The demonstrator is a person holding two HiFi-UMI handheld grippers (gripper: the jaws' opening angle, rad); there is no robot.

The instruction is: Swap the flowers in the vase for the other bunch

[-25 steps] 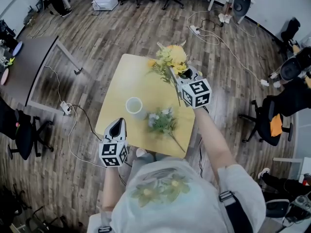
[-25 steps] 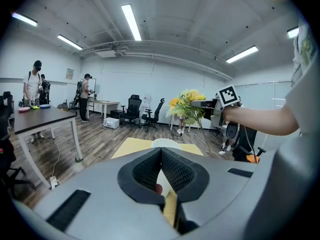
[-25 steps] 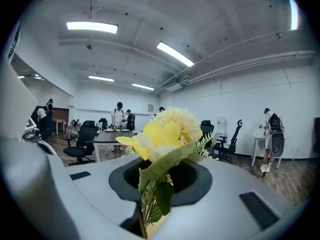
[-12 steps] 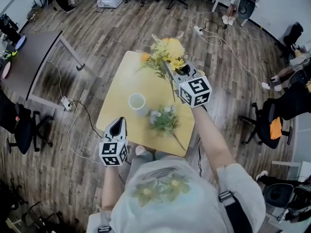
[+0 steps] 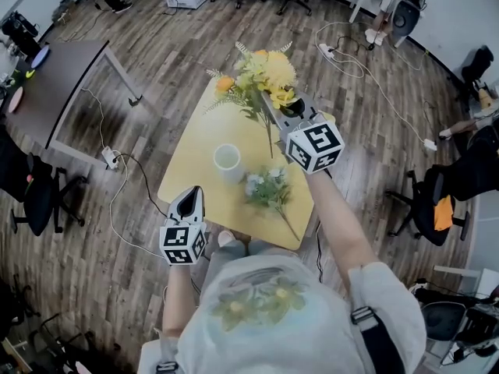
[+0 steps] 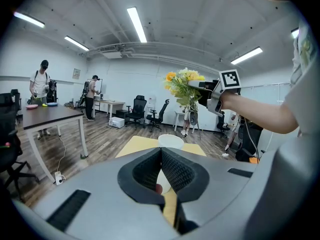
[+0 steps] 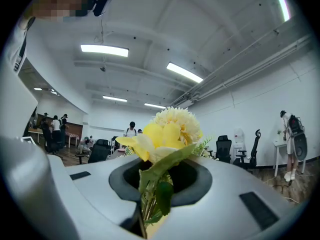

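A white vase (image 5: 227, 159) stands empty on the yellow table (image 5: 195, 142); in the left gripper view the vase (image 6: 171, 141) shows just past the jaws. A pale white-and-green bunch (image 5: 267, 189) lies on the table to the vase's right. My right gripper (image 5: 284, 114) is shut on the stems of the yellow bunch (image 5: 265, 76), held in the air over the table's far end. Its blooms (image 7: 170, 129) fill the right gripper view above my right gripper (image 7: 160, 176). My left gripper (image 5: 187, 207) hovers at the table's near left edge, jaws shut and empty (image 6: 161, 151).
A dark table (image 5: 54, 76) stands at the far left. Office chairs (image 5: 429, 201) sit to the right, and cables with a power strip (image 5: 109, 158) lie on the wooden floor. People stand far off in the room (image 6: 39, 84).
My right gripper has raised the yellow bunch and carried it towards the table's far end. The left gripper has hardly moved.
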